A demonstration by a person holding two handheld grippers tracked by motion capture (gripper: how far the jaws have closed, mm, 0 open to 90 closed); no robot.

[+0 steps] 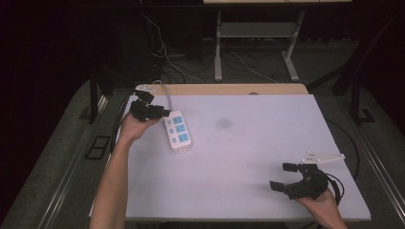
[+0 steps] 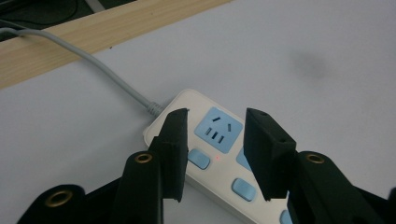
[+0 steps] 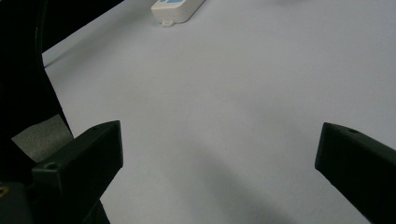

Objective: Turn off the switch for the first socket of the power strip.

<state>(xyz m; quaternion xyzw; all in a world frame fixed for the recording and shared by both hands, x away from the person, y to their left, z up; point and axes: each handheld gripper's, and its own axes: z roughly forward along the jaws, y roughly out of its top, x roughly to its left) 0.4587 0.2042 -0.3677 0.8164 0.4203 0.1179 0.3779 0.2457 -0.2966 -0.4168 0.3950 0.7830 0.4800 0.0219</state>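
A white power strip [image 1: 177,130] with blue sockets lies on the left part of the white table [image 1: 248,157]. Its grey cable [image 1: 168,95] runs off over the far edge. My left gripper [image 1: 165,113] hovers at the strip's cable end. In the left gripper view the strip [image 2: 219,128] lies just under and between the jaws of that gripper [image 2: 217,113], which are open a little, with a small red light showing on it. My right gripper [image 1: 279,176] rests wide open near the table's front right corner. In the right gripper view the gripper [image 3: 219,130] faces bare table, with the strip's end [image 3: 175,8] far off.
A wooden strip [image 1: 224,89] borders the table's far edge. A faint dark smudge [image 1: 223,123] marks the table's middle. Beyond the table stand a desk frame [image 1: 218,47] and loose cables on the floor. A person's forearms come in from the bottom.
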